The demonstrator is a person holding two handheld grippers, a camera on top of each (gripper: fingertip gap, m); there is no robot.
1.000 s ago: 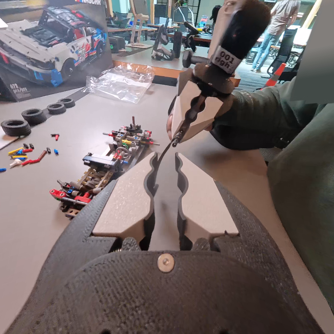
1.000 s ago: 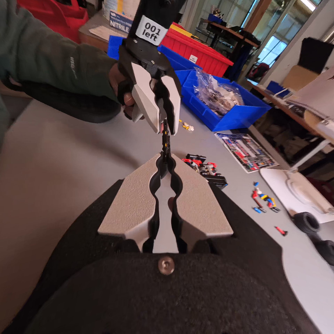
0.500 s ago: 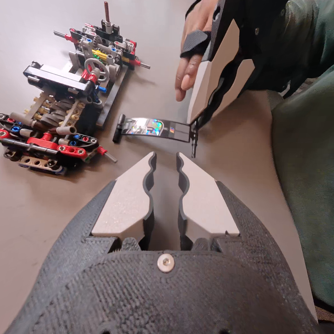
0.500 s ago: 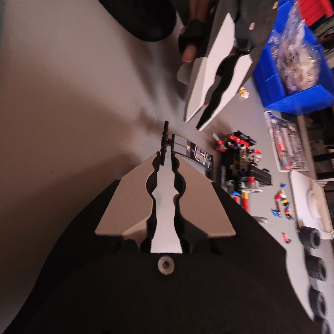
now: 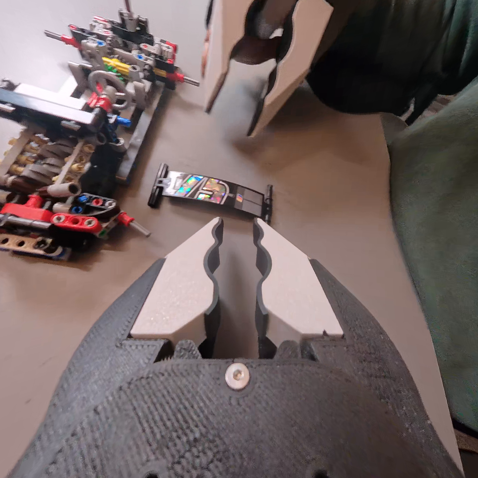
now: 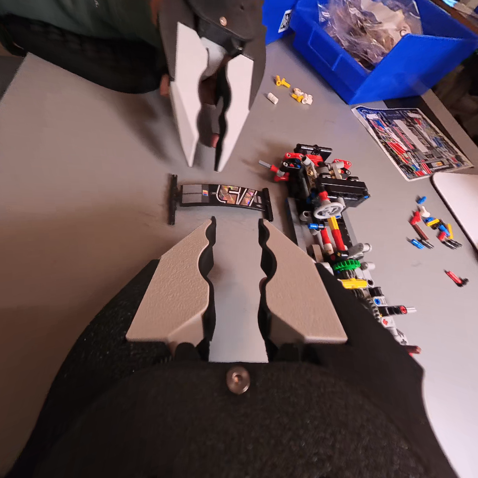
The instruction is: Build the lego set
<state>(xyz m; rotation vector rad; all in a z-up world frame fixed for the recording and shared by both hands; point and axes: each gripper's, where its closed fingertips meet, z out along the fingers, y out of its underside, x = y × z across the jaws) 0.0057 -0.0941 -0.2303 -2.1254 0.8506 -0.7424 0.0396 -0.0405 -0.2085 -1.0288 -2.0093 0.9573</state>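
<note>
Both grippers' spread fingers (image 5: 181,261) hover apart from the black panel (image 5: 210,192) lying between them.

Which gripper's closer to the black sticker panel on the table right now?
Left, by a little. The left gripper is open, tips just short of the panel; the right gripper hangs open past its far side, with bare table between.

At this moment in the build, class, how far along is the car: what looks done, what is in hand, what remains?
Done: the car frame already carries gears, axles and a steering wheel. The black panel with the shiny sticker lies flat on the table beside it, unattached. In hand: nothing; the left gripper and right gripper are both open and empty. Left: fitting that panel, the loose small pieces and whatever sits in the blue bin.
</note>
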